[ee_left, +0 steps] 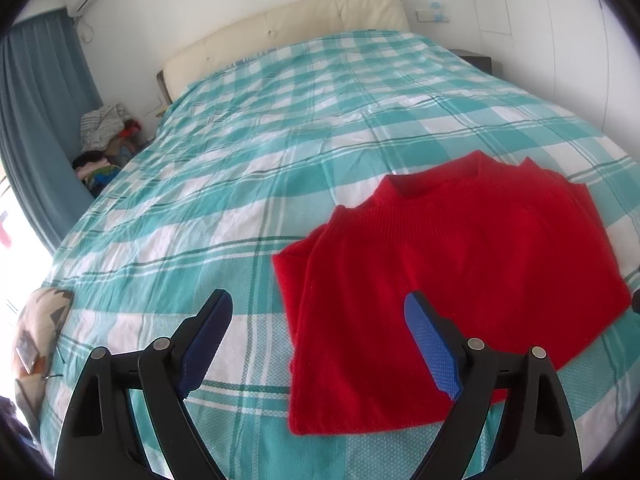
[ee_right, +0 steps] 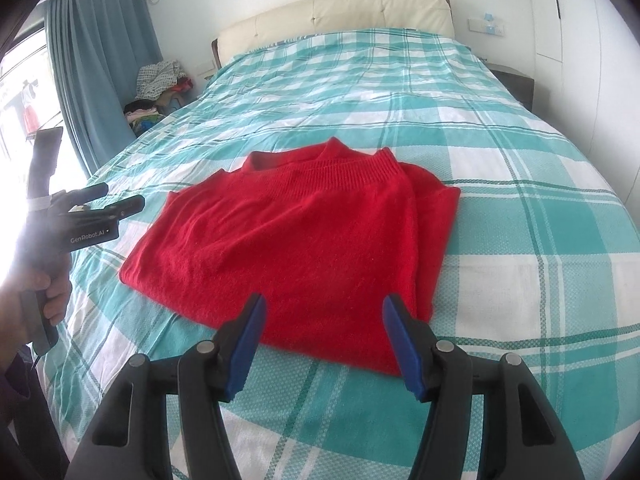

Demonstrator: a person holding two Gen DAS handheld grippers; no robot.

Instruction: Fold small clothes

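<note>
The red sweater [ee_right: 296, 236] lies folded compact on the bed [ee_right: 520, 208], seemingly nearly done, both hand-held grippers, left [ee_left: 318, 344] and right [ee_right: 322, 344], spread and empty.

A red knit sweater [ee_right: 296, 236] lies flat on the teal-and-white plaid bed cover [ee_right: 500, 208], folded into a rough rectangle. Its ribbed collar [ee_right: 320, 160] points toward the headboard and both side edges are turned in, leaving layered folds along the left and right. The lower hem lies nearest the cameras.

Teal plaid bed [ee_right: 460, 128] with cream headboard [ee_right: 340, 12], blue curtains [ee_right: 100, 52], messy clothes pile [ee_right: 160, 76] beside it.
</note>
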